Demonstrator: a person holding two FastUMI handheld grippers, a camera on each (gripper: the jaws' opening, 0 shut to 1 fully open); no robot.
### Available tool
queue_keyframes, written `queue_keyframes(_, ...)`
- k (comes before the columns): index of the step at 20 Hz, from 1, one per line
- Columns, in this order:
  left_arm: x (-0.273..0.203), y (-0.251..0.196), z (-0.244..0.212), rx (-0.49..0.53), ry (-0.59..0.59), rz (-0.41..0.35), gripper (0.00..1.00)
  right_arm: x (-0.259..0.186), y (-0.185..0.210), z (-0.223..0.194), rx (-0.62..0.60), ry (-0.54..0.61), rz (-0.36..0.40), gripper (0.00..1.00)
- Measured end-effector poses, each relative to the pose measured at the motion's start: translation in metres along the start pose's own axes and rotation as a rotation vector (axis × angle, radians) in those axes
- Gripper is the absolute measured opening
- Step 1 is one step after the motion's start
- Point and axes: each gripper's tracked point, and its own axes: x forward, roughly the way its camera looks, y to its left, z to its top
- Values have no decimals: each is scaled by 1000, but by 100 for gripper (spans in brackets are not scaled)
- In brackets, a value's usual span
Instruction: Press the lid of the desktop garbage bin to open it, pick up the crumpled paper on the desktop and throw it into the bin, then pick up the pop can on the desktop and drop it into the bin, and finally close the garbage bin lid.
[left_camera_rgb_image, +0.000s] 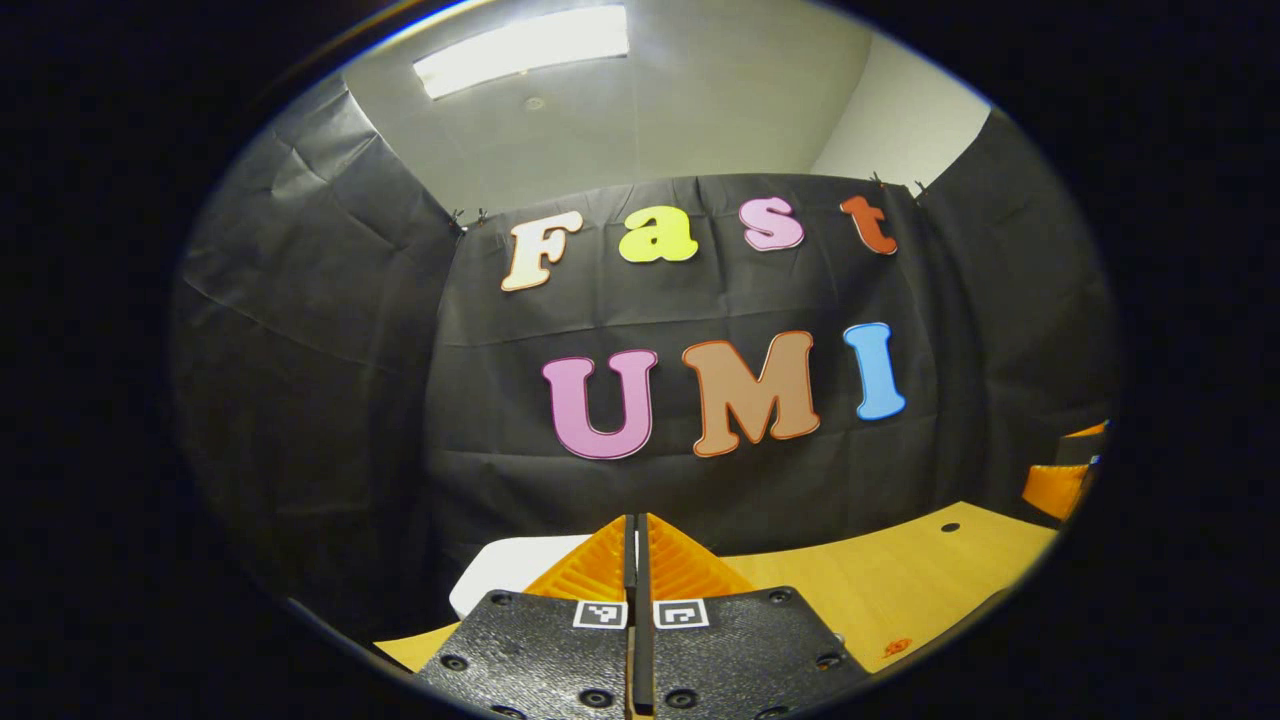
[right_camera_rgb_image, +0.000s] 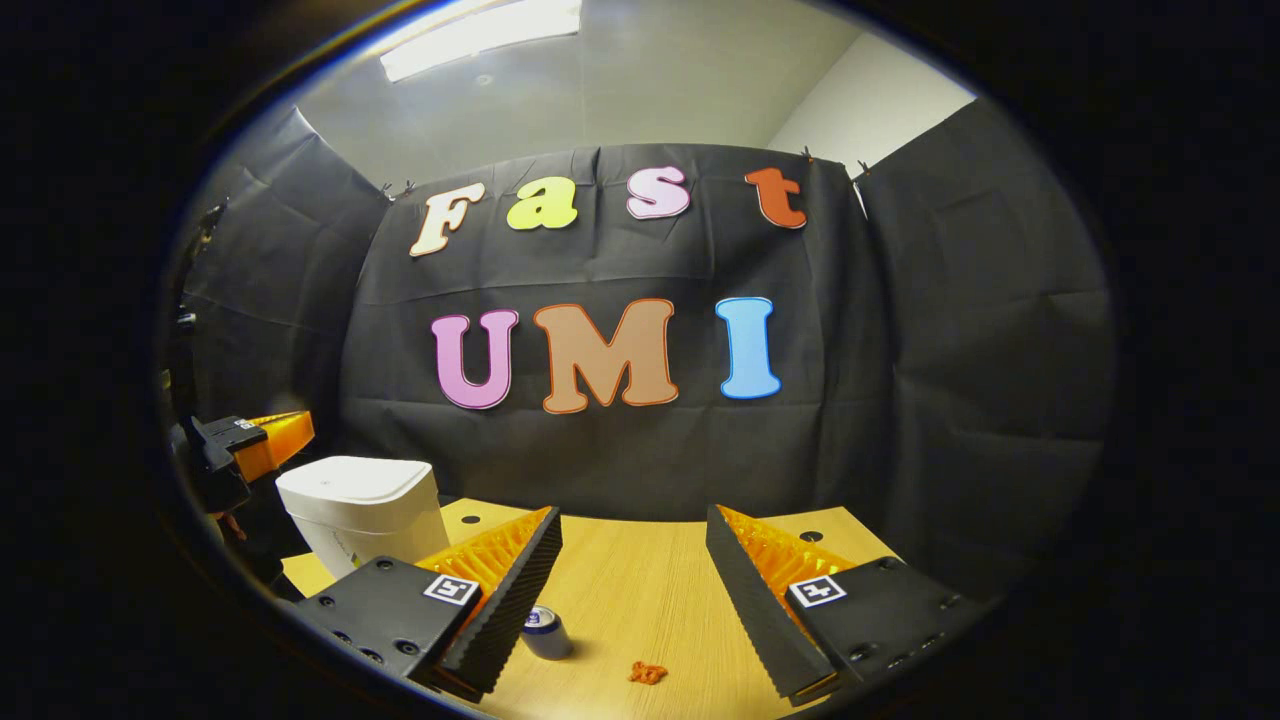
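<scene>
We stand in a booth walled in black cloth, with a pale wood worktop (right_camera_rgb_image: 640, 590) under a ceiling light. The bin (right_camera_rgb_image: 362, 505) sits toward the worktop's far left corner in the right gripper view: a white, rounded box with its lid down and flush, so we judge the opening press not yet done. The left gripper (left_camera_rgb_image: 636, 560) has its fingers brought together with nothing between them; in its own view the bin (left_camera_rgb_image: 500, 580) lies just beyond and to the left of the tips, below them. We also see it in the right gripper view at the left edge, raised beside the bin. The right gripper (right_camera_rgb_image: 630, 560) has its fingers spread wide and holds nothing. The can (right_camera_rgb_image: 546, 632) stands near the front edge, just beside the right gripper's left finger; it is small, with a silver top and a blue side. A small orange scrap (right_camera_rgb_image: 647, 673) lies near the front edge, apart from the can; we take it for the paper, though it is too small to confirm. For the step in hand, we advise lowering the closed left tips squarely onto the lid, pressing straight down and not sideways, since the bin looks light and may slide. We cannot tell where the latch lies.
</scene>
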Motion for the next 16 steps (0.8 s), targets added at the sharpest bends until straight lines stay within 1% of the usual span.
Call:
queue_keyframes(2, 4, 12, -15, -1, 41, 31, 0, 4, 0, -1, -2, 6, -2, 96)
queue_keyframes(5, 14, 31, -50, -25, 133, 75, 0, 5, 1, -3, -5, 12, -4, 96)
queue_keyframes(8, 17, 44, -83, -60, 229, 95, 0, 10, 1, -6, -13, 23, -14, 96)
queue_keyframes(9, 15, 44, -86, -66, 247, 93, 0, 12, 1, -8, -11, 25, -19, 96)
queue_keyframes(10, 18, 46, -77, -59, 218, 93, 0, 14, 0, -8, -7, 28, -22, 96)
queue_keyframes(12, 24, 45, -83, -45, 248, 85, 0, 18, -3, -12, 5, 43, -22, 96)
queue_keyframes(13, 27, 46, -83, -47, 233, 84, 0, 19, -5, -15, 11, 51, -19, 96)
queue_keyframes(14, 26, 47, -87, -61, 252, 87, 0, 22, -6, -17, 13, 61, -16, 96)
queue_keyframes(16, 23, 47, -88, -69, 252, 83, 0, 27, -7, -24, 10, 82, -8, 96)
